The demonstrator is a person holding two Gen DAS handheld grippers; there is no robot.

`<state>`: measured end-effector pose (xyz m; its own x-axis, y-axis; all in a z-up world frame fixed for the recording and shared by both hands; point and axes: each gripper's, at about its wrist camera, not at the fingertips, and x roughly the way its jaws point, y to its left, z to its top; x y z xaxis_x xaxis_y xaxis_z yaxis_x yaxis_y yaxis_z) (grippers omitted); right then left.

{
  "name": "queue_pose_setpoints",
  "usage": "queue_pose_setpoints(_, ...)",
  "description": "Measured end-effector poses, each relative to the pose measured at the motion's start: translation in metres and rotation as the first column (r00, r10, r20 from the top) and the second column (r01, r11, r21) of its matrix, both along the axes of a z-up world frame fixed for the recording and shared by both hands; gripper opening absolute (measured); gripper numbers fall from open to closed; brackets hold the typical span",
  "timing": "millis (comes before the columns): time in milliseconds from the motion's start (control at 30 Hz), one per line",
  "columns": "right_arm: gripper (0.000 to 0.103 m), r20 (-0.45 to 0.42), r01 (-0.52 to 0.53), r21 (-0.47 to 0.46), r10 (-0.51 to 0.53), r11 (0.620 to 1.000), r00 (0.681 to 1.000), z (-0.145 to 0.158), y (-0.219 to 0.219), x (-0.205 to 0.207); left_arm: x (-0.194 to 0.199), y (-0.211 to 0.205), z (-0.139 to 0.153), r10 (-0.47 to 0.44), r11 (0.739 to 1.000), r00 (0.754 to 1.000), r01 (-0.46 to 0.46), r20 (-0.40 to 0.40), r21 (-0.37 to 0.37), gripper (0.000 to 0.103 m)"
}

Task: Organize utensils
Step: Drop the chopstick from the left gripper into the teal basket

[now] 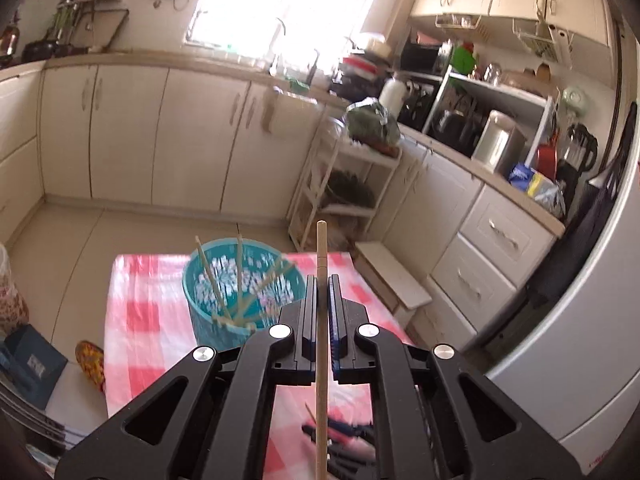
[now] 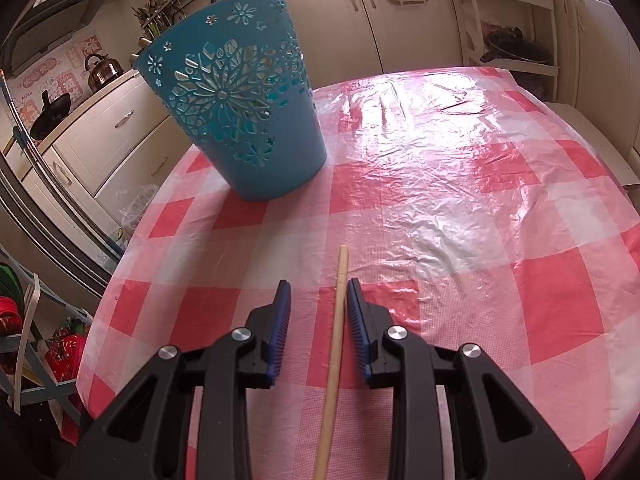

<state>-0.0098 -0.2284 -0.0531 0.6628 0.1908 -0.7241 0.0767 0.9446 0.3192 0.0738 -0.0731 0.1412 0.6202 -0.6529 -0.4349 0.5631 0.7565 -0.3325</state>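
Chopstick (image 1: pixel 321 320) in the left gripper (image 1: pixel 322 292): its fingers are closed on the stick, which runs straight along them, the blunt end standing well past the fingertips and the rest trailing back under the frame. Ahead and to the left of those fingers, lower down, is the teal basket (image 1: pixel 240 284) on the tabletop (image 1: pixel 140 300), its mouth open upward with several sticks (image 1: pixel 212 280) already leaning inside. So the held stick's long axis points past the basket's right rim rather than into it; I judge the coming move needs the tip swung left and tilted down over the opening.

A second chopstick (image 2: pixel 336 344) lies flat on the tabletop between the fingers of the right gripper (image 2: pixel 318 292). Those fingers are apart, the right pad just beside the stick, the left pad clear of it, not gripping. Its axis also runs along the fingers. The basket (image 2: pixel 240 100) stands well ahead and to their left.
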Motion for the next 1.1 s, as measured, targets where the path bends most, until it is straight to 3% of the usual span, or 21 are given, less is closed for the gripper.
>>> queue_pose_setpoints(167, 0.029, 0.002, 0.002, 0.005, -0.002, 1.000, 1.000, 0.000, 0.000, 0.000, 0.046, -0.013, 0.030, 0.186, 0.983, 0.977, -0.184, 0.109, -0.029, 0.005)
queue_pose_setpoints(333, 0.030, 0.005, 0.001, 0.021, -0.001, 1.000, 1.000, -0.001, -0.003, 0.000, 0.086, -0.022, 0.025, 0.362, 0.932, 0.920, -0.359, 0.154, -0.048, 0.005)
queue_pose_setpoints(467, 0.032, 0.007, -0.006, 0.032, 0.006, 0.999, 1.000, -0.001, -0.006, 0.000, 0.106, -0.021, 0.013, 0.424, 0.905, 0.889, -0.424, 0.175, -0.043, 0.005)
queue_pose_setpoints(800, 0.035, 0.010, -0.011, 0.045, 0.011, 0.999, 1.000, -0.001, -0.004, 0.001, 0.116, -0.024, -0.031, 0.433, 0.899, 0.888, -0.439, 0.153, 0.007, 0.005)
queue_pose_setpoints(1100, 0.035, 0.010, -0.011, 0.047, 0.010, 0.999, 1.000, -0.001, -0.004, 0.000, 0.097, -0.035, -0.060, 0.382, 0.905, 0.910, -0.404, 0.159, 0.137, 0.008)
